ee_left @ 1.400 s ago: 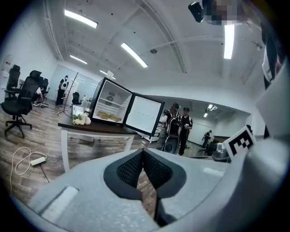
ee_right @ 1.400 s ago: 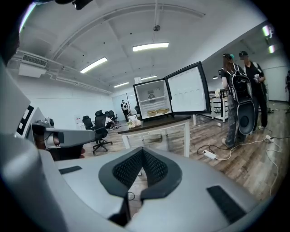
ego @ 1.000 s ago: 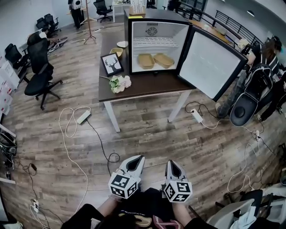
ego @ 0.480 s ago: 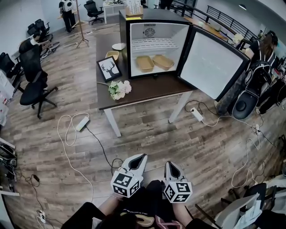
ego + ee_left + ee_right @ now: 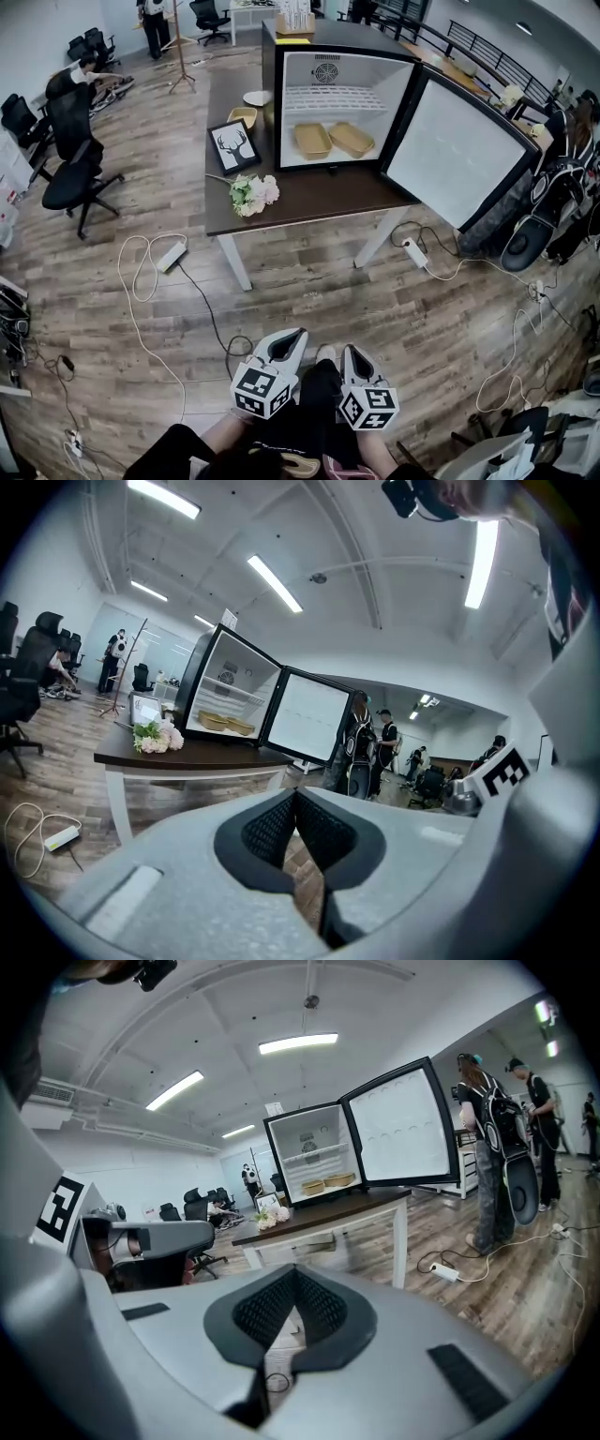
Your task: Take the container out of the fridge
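A small black fridge (image 5: 328, 42) stands on a dark table (image 5: 309, 192), its door (image 5: 459, 159) swung open to the right. Two tan containers lie side by side on its floor, the left container (image 5: 313, 140) and the right container (image 5: 352, 139). Both grippers hang low near my body, far from the table. The left gripper (image 5: 289, 343) is shut and empty. So is the right gripper (image 5: 354, 354). In the left gripper view the fridge (image 5: 225, 696) is far ahead, and in the right gripper view the fridge (image 5: 314, 1162) is too.
On the table lie a framed deer picture (image 5: 233, 145), a flower bunch (image 5: 253, 194), a bowl (image 5: 245, 116) and a plate (image 5: 255, 97). Cables and power strips (image 5: 172, 255) trail over the wooden floor. Office chairs (image 5: 70, 169) stand left. People with bags (image 5: 562, 178) stand right.
The table and fridge sit a little lower and larger in the head view, as I have moved toward them. Both grippers stay shut and keep their place near my body.
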A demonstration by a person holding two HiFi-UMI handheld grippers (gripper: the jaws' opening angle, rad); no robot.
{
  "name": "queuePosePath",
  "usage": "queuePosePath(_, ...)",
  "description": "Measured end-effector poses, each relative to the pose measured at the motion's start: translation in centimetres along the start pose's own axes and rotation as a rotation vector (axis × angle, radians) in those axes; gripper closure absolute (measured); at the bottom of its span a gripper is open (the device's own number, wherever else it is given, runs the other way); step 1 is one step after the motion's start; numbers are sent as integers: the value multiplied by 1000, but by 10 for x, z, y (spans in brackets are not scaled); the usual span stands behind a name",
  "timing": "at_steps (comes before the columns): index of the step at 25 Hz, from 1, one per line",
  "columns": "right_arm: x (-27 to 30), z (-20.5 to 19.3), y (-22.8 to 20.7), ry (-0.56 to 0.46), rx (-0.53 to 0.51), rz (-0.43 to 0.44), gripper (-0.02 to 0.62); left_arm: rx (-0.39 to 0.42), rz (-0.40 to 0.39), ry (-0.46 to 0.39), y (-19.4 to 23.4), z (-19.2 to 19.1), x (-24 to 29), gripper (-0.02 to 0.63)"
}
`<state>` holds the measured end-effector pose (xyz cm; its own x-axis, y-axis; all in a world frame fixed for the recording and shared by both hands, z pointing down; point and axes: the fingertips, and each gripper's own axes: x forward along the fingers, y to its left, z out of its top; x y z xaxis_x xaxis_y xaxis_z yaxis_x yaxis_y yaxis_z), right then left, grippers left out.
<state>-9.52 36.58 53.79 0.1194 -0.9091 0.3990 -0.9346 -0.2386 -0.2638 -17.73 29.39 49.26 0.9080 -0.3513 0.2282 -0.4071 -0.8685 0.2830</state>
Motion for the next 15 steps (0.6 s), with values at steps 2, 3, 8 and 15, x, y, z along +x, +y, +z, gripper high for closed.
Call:
queuePosePath(2, 12, 7, -4, 7, -31, 22, 588, -4, 23, -3, 6, 4, 10, 597)
queuePosePath(3, 18, 11, -6, 10, -49, 36, 588, -7, 35, -5, 9, 6, 15, 597)
queuePosePath(8, 50, 30, -30, 29, -24, 96, 588, -14, 92, -16, 16, 18, 47, 597)
queuePosePath(15, 88, 59, -70, 36, -42, 137, 588, -17, 142, -7, 21, 26, 94, 597)
